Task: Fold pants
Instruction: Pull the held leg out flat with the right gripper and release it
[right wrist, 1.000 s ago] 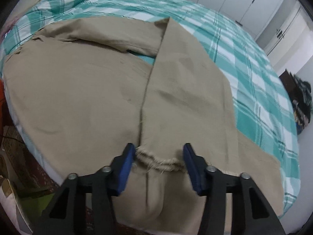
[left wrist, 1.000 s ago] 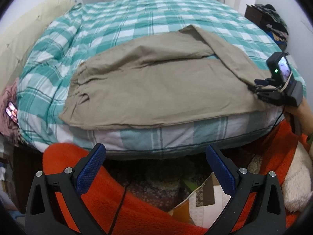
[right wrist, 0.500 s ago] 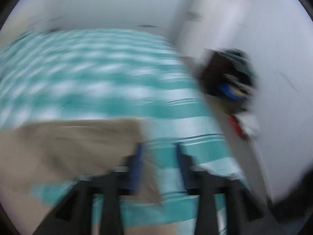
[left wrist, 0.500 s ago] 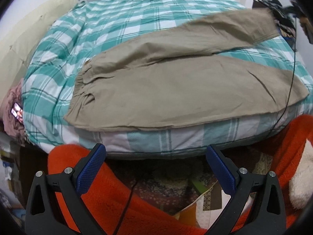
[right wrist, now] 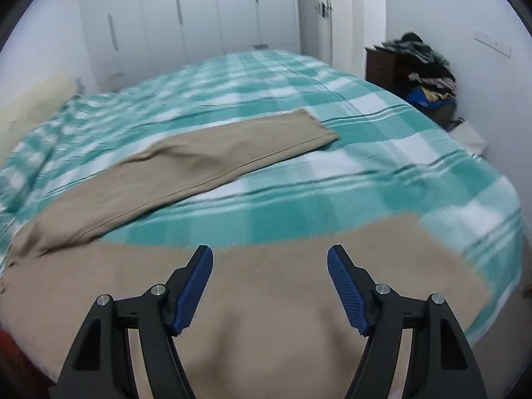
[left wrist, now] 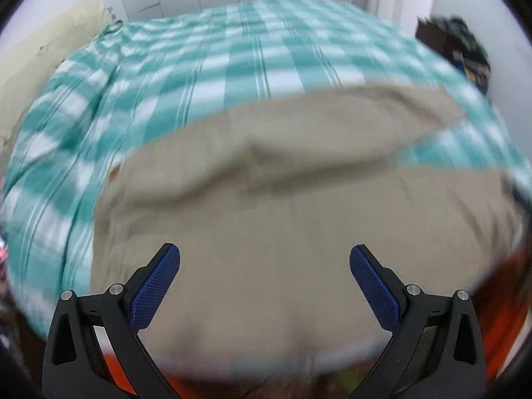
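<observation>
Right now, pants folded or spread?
Spread, not folded. In the right wrist view the pants lie flat on the bed, legs splayed apart with bedspread showing between them. Both grippers open, empty.

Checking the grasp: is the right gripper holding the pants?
No: the right gripper is open and empty above the pants.

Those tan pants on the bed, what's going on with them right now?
A person with a handheld gripper in each hand is partway into folding the tan pants, which lie spread on the teal checked bedspread. One leg stretches away across the bed; the other lies along the near edge. The left gripper and right gripper are both open, holding nothing, above the near part of the fabric. No fold is visible yet.
</observation>
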### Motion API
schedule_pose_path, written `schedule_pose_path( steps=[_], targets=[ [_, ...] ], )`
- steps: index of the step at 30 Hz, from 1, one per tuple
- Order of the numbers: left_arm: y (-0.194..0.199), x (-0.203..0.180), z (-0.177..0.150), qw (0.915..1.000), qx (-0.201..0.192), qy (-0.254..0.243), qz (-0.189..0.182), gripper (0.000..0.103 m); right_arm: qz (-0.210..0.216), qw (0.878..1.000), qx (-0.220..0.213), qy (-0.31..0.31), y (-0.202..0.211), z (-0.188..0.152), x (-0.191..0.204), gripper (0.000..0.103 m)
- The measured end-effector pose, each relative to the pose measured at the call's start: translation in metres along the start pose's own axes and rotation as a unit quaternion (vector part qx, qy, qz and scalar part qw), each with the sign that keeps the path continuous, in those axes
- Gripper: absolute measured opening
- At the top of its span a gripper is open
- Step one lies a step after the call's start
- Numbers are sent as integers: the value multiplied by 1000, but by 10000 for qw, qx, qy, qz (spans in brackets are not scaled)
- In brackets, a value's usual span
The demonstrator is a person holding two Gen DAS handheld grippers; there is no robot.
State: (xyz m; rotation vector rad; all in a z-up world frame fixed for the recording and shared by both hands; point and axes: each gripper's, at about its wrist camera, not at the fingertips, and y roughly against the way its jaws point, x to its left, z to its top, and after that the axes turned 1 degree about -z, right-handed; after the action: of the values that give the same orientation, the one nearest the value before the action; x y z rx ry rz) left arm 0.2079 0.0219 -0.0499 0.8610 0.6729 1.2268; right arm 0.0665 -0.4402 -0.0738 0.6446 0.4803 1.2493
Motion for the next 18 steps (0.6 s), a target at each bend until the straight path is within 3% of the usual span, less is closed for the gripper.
schedule_pose_path(
  steps=[3,6,7,8,9,10,11,13,16,18],
  targets=[
    [-42,-8,59,9989,-422,-27,-203,102,184,9994,-120,261,14,-12,27,71],
    [-109,-28,89,9989,-429,-179,-37,102,190,9954,-501,792,19,-11,46,80],
    [-134,-34,88,9994,-243,-255,66,102,170,9951,-488,848,15,-12,49,81],
    [-173,-43,82,9985,233,-442,242,101,178,9956,-358,850,8,-15,50,81],
    [-204,-50,70,9940,748,-703,372,101,247,9964,-130,800,-1,-20,51,81],
    [-218,-57,62,9896,977,-958,436,100,298,9966,-27,763,-5,-21,49,81],
    [-215,-62,58,9882,772,-1229,490,100,341,9968,60,716,-10,-22,48,81],
    [-201,-69,67,9825,860,-1594,423,99,393,9973,106,609,-19,-17,40,81],
    [-165,-90,89,9800,619,-1873,-274,99,473,9978,74,455,-23,-11,28,81],
    [-158,-123,105,9737,472,-2119,-694,100,590,9977,107,304,-26,-7,20,81]
  ],
)
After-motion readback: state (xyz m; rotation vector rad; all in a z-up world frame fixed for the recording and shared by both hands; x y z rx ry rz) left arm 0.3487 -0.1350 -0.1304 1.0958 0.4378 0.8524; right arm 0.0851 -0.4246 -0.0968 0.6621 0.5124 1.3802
